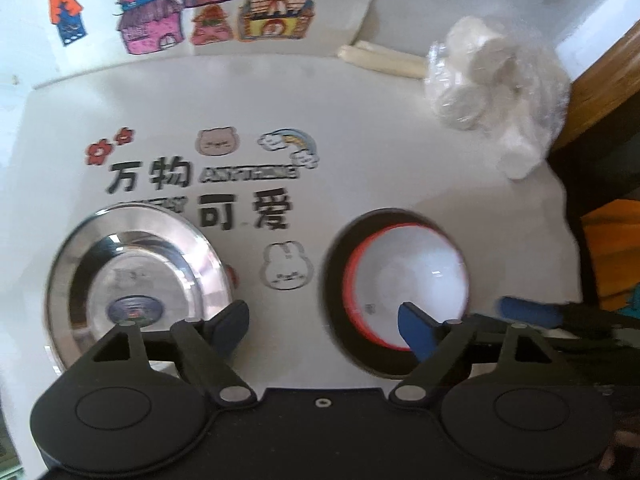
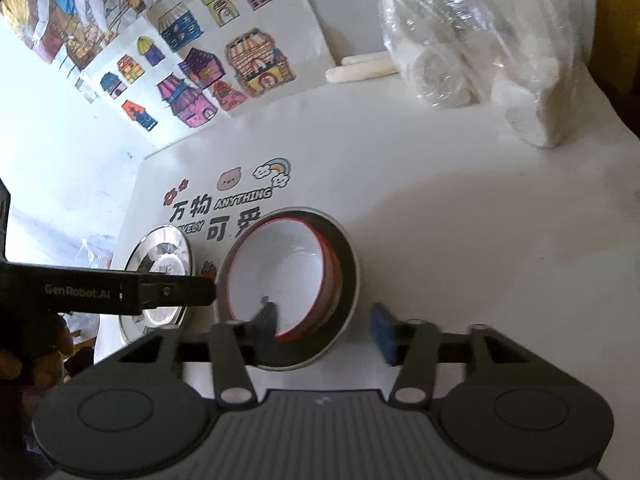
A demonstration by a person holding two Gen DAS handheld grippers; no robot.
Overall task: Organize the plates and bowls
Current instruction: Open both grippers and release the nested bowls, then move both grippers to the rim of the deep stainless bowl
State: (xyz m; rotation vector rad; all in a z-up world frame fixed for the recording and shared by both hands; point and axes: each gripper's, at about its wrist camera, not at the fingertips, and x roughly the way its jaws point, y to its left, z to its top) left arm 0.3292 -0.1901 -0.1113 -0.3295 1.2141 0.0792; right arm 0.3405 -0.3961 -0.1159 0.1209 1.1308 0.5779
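We see the bowl (image 2: 280, 276), white inside with a red rim, nested in a wider dark bowl (image 2: 348, 276) with a pale metal edge; the pair sits on the white table (image 2: 460, 220) just short of the printed lettering, toward its near edge. Just beside it, apart, toward the table's left edge, lies the shiny steel plate (image 1: 136, 276) with a sticker at its centre. Our left gripper (image 1: 324, 328) hangs released, its blue pads spread wide with nothing between them, one over the plate's near rim, the other over the bowl. Our right gripper (image 2: 326, 330) is released too; its jaws straddle the nested bowls' near right rim without pressing. Toward the far right corner lies a clear bag of white rolls (image 2: 480, 52), with two pale sticks (image 2: 360, 68) beside it and coloured house drawings (image 2: 208, 64) along the far edge.
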